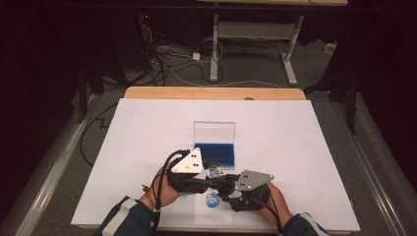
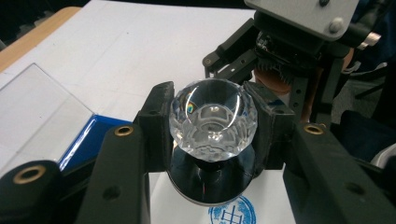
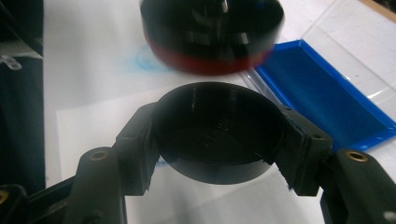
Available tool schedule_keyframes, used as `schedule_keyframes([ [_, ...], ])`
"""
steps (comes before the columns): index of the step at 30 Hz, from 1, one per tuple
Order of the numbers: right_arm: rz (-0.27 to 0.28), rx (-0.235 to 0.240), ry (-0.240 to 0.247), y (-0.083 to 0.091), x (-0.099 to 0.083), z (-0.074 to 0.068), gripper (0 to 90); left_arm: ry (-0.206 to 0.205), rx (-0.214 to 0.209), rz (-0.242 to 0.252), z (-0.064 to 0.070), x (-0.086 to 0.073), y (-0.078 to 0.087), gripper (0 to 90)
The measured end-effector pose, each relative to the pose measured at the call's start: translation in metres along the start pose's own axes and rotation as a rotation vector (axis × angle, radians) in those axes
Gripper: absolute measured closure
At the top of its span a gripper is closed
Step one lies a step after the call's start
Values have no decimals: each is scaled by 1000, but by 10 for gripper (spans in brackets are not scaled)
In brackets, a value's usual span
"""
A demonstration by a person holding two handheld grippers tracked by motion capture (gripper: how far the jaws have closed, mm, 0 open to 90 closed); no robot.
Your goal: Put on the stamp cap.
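A stamp with a clear faceted crystal knob (image 2: 212,119) and a black body (image 2: 210,182) hangs just above the paper, and my left gripper (image 2: 212,128) is shut on the knob. In the high view the stamp (image 1: 214,172) sits between both hands near the front edge. My right gripper (image 3: 217,140) is shut on a round black cap (image 3: 217,126), hollow side up, held just below the stamp's red-rimmed base (image 3: 210,35). In the high view my right gripper (image 1: 227,189) sits close beside my left gripper (image 1: 209,178). A blue stamped mark (image 1: 212,200) lies on the paper under them.
A blue ink pad (image 1: 216,153) with its clear lid (image 1: 214,132) standing open lies just beyond the grippers. White paper (image 1: 295,147) covers the wooden table (image 1: 211,92). Cables and a desk frame (image 1: 255,34) are on the floor behind.
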State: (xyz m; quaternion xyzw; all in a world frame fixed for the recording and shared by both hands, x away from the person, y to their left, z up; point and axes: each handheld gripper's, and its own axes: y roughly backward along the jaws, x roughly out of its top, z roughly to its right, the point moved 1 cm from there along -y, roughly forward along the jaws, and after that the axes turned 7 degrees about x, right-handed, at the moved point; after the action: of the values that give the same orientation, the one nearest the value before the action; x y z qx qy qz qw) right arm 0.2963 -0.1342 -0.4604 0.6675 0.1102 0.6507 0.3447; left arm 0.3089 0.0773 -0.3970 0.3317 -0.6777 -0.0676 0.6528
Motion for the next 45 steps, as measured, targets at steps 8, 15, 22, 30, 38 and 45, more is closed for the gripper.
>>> schedule_keyframes([
  [8,43,12,-25,-7,3,-2,378,17,-15,31,1,1,-4,540],
  [15,82,21,-55,-5,4,-2,379,18,-21,34,2,0,-7,540],
  [22,104,25,-65,-3,5,-2,378,21,-34,49,2,0,-10,540],
  [30,110,24,-70,-3,5,-2,378,39,-53,67,2,-2,-14,540],
  [38,113,27,-77,-3,4,-2,379,60,-66,85,0,-5,-14,540],
  [45,116,34,-84,-2,4,-3,380,58,-64,95,3,-5,-16,539],
])
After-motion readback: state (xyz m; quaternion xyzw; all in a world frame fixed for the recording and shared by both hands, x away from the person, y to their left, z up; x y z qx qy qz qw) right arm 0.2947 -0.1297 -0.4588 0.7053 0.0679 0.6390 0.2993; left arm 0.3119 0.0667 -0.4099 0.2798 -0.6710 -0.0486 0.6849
